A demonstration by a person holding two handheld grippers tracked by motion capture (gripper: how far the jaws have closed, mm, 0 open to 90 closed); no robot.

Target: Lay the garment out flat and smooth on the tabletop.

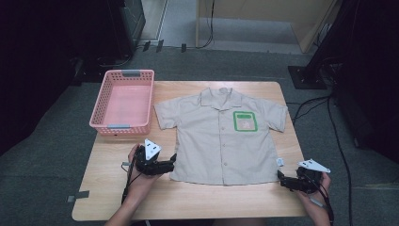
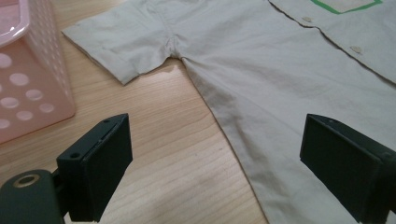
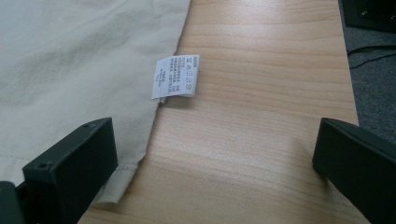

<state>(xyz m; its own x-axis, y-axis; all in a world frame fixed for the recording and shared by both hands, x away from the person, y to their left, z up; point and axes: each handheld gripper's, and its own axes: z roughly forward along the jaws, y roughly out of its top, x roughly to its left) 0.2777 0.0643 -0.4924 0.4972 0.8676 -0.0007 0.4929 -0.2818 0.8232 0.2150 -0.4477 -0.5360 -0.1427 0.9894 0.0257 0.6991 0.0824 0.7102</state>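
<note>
A beige short-sleeved shirt with a green-edged chest pocket lies flat, front up, on the wooden table. My left gripper is open at the shirt's lower left hem; in the left gripper view its jaws straddle the shirt's side edge just above the wood. My right gripper is open at the lower right hem corner. A white care label sticks out from the side seam ahead of the right gripper.
A pink perforated basket stands empty at the table's far left, close to the shirt's left sleeve. Bare wood runs along the table's right edge, with grey carpet and cables beyond.
</note>
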